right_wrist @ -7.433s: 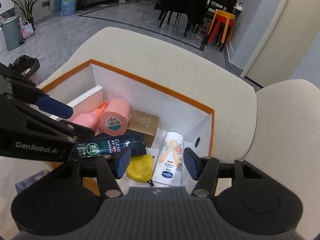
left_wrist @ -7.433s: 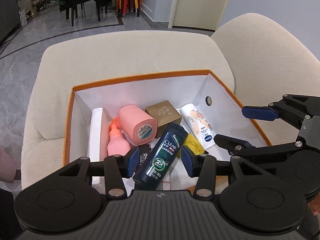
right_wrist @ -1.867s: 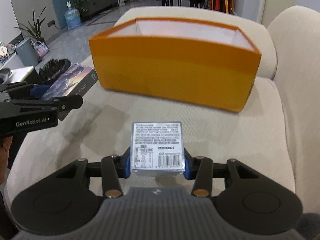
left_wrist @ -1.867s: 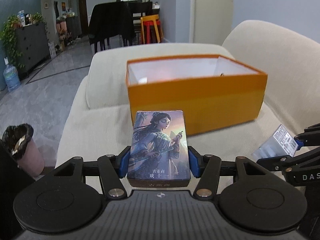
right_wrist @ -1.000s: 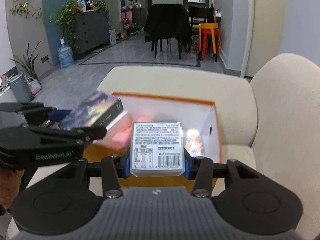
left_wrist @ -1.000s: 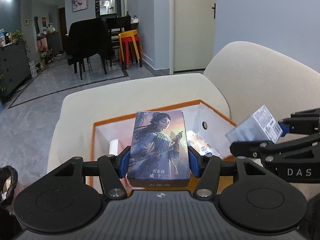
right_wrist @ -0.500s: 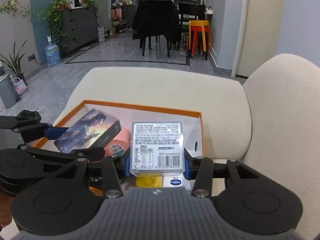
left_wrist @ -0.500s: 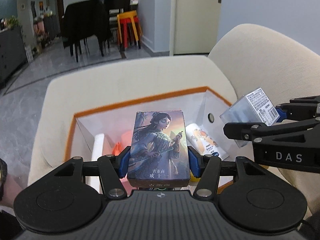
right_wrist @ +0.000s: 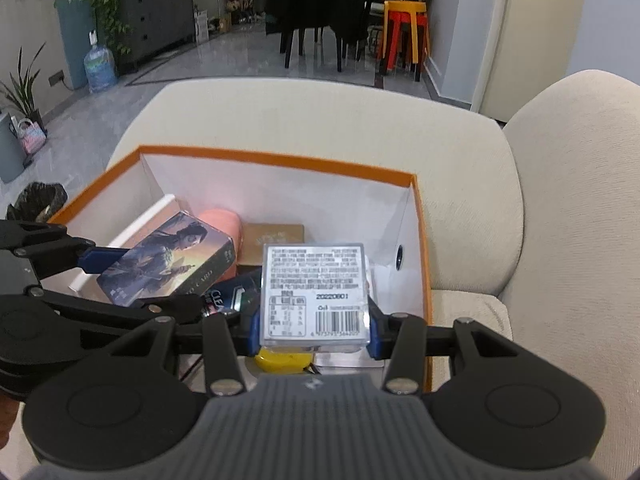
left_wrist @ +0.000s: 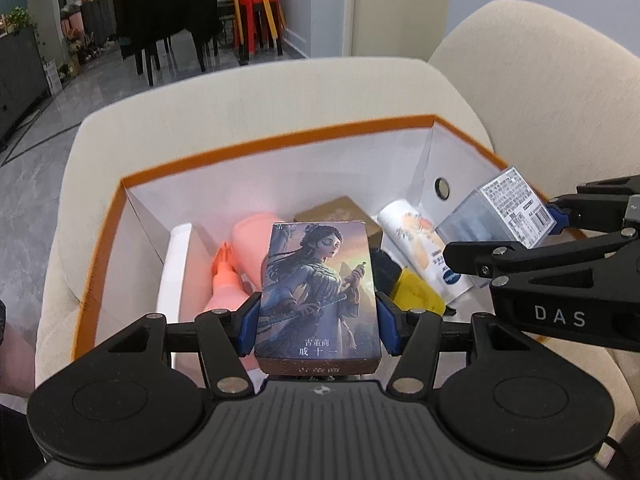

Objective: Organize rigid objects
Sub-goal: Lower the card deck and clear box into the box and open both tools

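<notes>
Cream fabric sofa (left_wrist: 248,92) carries an orange cardboard box with white interior (left_wrist: 256,168). Above its contents, the left gripper (left_wrist: 316,326) has its jaws clenched on an illustrated card box (left_wrist: 316,288); the right gripper (right_wrist: 313,334) has its jaws clenched on a clear plastic case with a barcode label (right_wrist: 314,292).

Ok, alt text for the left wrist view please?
The left gripper holds an illustrated card box above an open orange box of toiletries on a cream sofa. At right, the right gripper holds a clear labelled box.
</notes>
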A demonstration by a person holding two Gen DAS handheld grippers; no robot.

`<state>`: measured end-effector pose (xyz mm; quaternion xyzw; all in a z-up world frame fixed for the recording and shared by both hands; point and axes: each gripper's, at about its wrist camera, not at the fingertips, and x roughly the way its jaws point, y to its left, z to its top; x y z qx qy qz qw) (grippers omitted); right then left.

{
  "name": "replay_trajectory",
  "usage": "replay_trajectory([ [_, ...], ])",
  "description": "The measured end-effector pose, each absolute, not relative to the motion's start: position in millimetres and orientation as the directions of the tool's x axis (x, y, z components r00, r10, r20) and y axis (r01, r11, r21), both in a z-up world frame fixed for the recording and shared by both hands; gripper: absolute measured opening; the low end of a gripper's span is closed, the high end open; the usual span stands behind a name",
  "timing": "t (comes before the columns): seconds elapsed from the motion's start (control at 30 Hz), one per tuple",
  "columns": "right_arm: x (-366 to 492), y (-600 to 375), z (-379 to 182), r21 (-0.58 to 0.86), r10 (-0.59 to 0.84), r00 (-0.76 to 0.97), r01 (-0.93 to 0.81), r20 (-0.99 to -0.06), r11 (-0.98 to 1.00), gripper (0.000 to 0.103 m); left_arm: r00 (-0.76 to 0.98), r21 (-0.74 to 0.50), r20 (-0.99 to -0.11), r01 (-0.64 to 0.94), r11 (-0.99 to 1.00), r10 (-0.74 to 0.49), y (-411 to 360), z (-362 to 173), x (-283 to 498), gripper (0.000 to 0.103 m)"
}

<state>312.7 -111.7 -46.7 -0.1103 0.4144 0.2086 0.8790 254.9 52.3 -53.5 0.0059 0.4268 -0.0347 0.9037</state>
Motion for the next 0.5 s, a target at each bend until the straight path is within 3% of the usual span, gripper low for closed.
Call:
replay_trajectory([
  [0.5,330,-93,-71,-0.127,0.215,0.552,-0.516,-0.806,0.847,0.046,0.581,-0.039,-0.812,0.051,0.998,-0.061,59,-65,266,0.066],
])
